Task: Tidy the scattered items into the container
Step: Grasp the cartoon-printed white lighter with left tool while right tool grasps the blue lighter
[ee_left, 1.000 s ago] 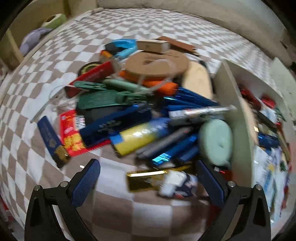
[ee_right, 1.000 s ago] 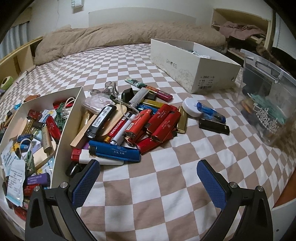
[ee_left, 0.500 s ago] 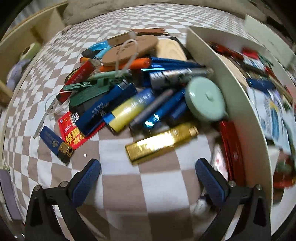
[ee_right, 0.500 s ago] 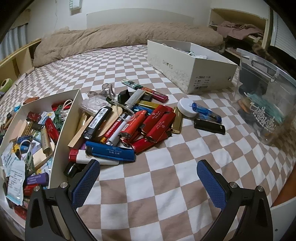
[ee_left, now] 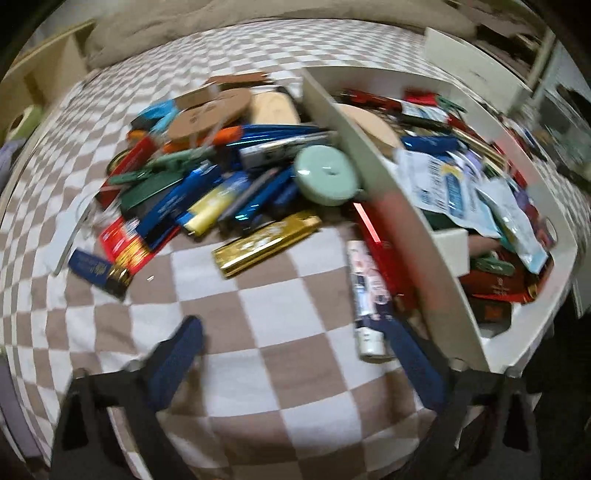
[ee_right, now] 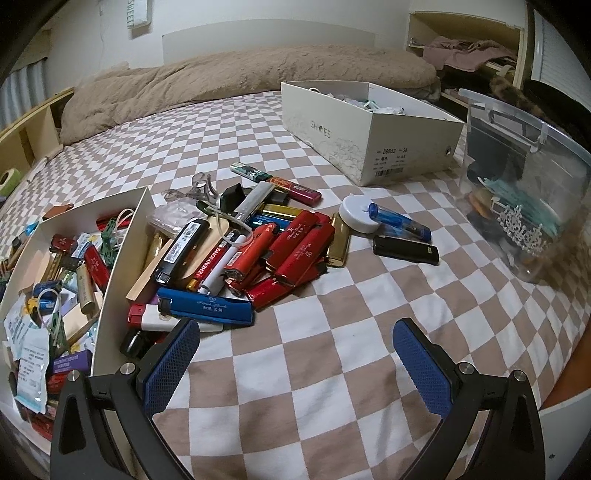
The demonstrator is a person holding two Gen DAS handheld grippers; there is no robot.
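Many lighters [ee_right: 295, 254] lie heaped against both sides of the box [ee_right: 122, 258], handy for loading. Left gripper [ee_left: 295, 365] hangs empty, jaws closing; right gripper [ee_right: 295, 365] waits near, spread wide.

Checkered bedsheet [ee_right: 332, 354], beige duvet [ee_right: 240, 74], white wall [ee_right: 258, 22].

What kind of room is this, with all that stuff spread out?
Most likely a bedroom at home: the clutter lies on a bed with a checkered sheet, a rolled brown blanket runs along its far end, and clothes sit piled in a wooden nook behind.
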